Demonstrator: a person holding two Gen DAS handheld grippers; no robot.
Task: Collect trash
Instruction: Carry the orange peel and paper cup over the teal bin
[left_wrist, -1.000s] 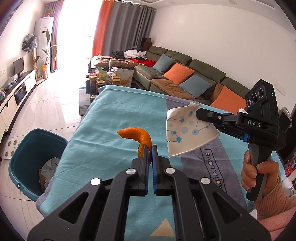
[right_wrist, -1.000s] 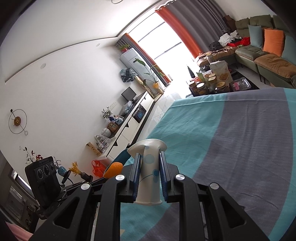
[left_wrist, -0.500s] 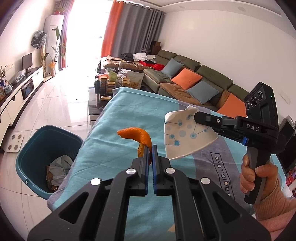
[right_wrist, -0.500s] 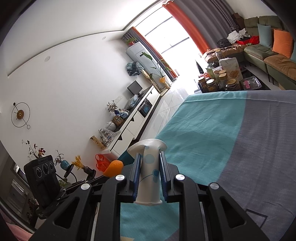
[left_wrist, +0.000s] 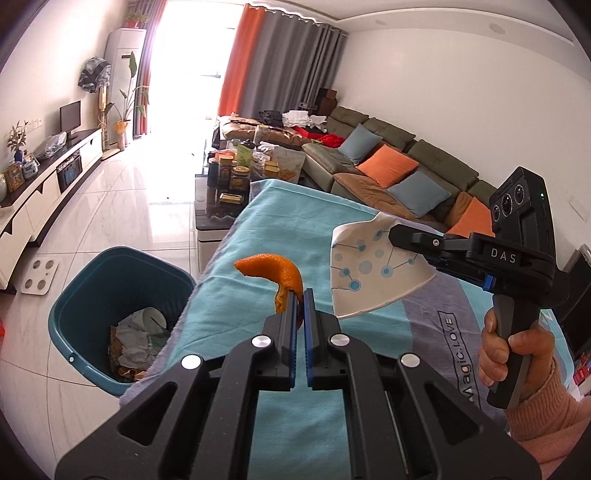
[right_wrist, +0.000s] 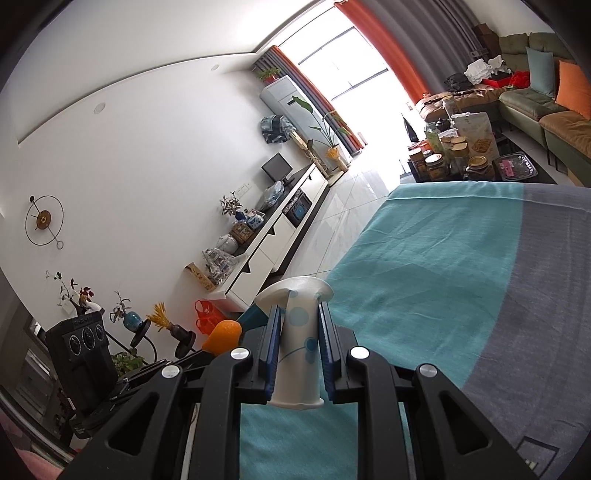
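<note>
Orange peel (left_wrist: 275, 271), curled, pinched in the left claw (left_wrist: 300, 295).

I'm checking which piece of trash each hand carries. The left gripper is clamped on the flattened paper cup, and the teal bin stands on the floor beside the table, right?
Not quite. The left gripper is clamped on an orange peel, as the left wrist view shows; the flattened paper cup is in the right gripper. The teal bin does stand on the floor beside the table.
</note>
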